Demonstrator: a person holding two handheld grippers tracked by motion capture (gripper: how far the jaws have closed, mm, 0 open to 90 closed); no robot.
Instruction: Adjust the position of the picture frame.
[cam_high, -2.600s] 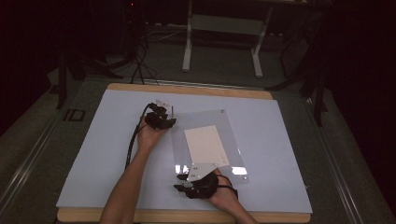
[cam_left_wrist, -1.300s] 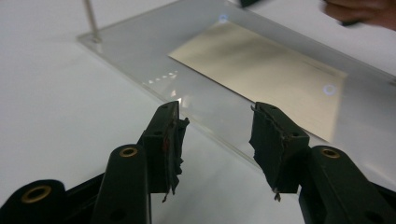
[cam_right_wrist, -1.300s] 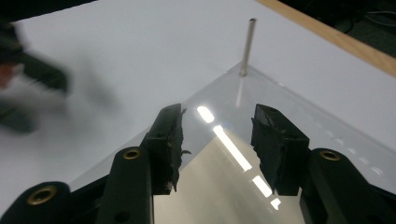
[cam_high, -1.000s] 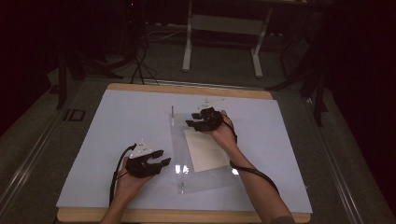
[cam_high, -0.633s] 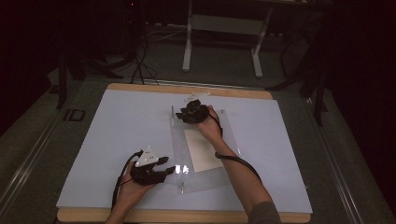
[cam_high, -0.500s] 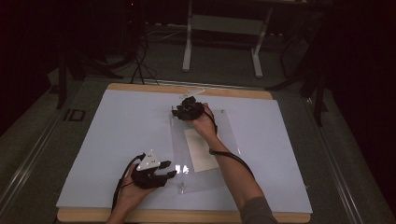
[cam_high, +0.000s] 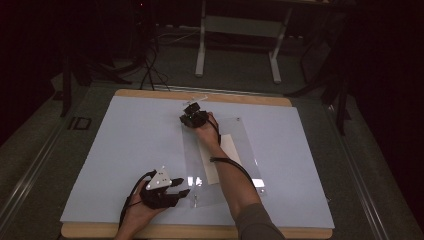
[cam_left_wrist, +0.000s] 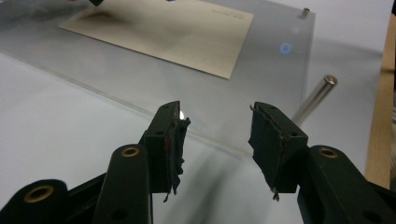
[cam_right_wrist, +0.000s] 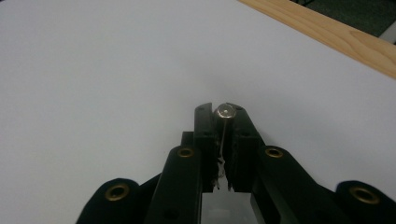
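A clear acrylic panel (cam_high: 246, 137) lies on the white mat with a cream paper sheet (cam_high: 231, 148) under it. My right gripper (cam_high: 189, 116) is at the panel's far-left corner, shut on a small metal pin (cam_right_wrist: 227, 111) that stands between its jaws. My left gripper (cam_high: 182, 186) is open beside the panel's near-left corner, with nothing between its jaws. In the left gripper view (cam_left_wrist: 217, 140) the panel's edge (cam_left_wrist: 116, 88) runs just ahead of the jaws, the paper (cam_left_wrist: 168, 30) lies beyond, and a metal pin (cam_left_wrist: 315, 95) leans at the right.
The white mat (cam_high: 125, 145) covers a wooden table whose edge (cam_high: 240, 98) shows at the far side. Another small pin (cam_left_wrist: 306, 12) stands at a panel corner. A metal stand's legs (cam_high: 235, 45) and cables lie on the dark floor behind.
My right gripper has crossed from the panel's far-right area to its far-left corner and closed on the pin. My left gripper has edged rightward toward the panel's near-left corner.
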